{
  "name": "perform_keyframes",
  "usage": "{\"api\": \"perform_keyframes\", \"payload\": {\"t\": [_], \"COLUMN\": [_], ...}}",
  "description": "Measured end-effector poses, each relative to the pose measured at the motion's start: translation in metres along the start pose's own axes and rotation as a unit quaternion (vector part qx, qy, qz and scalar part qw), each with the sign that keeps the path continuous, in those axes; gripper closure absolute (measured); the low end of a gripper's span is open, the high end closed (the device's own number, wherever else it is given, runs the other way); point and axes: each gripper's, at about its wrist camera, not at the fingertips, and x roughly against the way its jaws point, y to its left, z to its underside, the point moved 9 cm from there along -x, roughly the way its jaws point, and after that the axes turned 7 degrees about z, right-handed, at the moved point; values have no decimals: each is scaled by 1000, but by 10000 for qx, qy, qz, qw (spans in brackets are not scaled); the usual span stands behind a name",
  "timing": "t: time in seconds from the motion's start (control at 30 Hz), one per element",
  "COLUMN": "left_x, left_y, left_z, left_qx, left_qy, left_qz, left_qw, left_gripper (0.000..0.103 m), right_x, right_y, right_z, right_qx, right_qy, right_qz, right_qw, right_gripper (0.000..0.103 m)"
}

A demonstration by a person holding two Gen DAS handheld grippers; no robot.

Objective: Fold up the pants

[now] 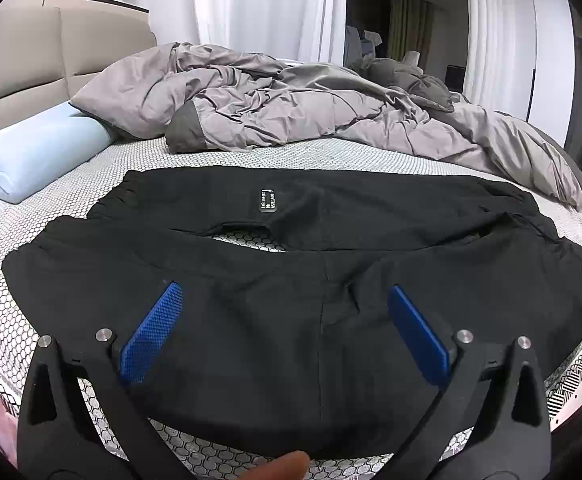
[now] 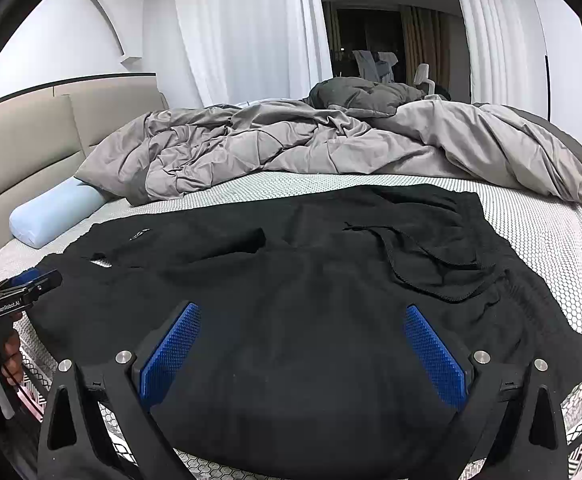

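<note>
Pants: matt black cloth w/ a twisted cord drawstring and small label patch. Mattress: textured honeycomb-print fabric, white/black. Duvet: grey cloth, soft sheen, heavily creased. Pillow: smooth pale-blue fabric. Headboard: smooth beige upholstery. Both grippers, left & right: matt black plastic arms, shiny metal pins, rough knurled blue pads.

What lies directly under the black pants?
The black pants lie on the hexagon-patterned mattress, which shows through a gap between the legs. Anything else beneath the fabric is covered.
</note>
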Motion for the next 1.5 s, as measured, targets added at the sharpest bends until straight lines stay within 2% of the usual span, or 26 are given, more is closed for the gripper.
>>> {"api": "perform_keyframes", "payload": {"t": [1.5], "left_x": [2], "left_y": [-3], "left_z": [-2], "left_qx": [-85], "left_qy": [-65], "left_qz": [-96], "left_qw": [9999], "left_gripper": [1], "right_x": [-4], "right_y": [-4], "right_z": [2], "right_qx": [-44], "right_qy": [86], "right_qz": [105], "right_qw": [9999], "right_gripper": [0]}}
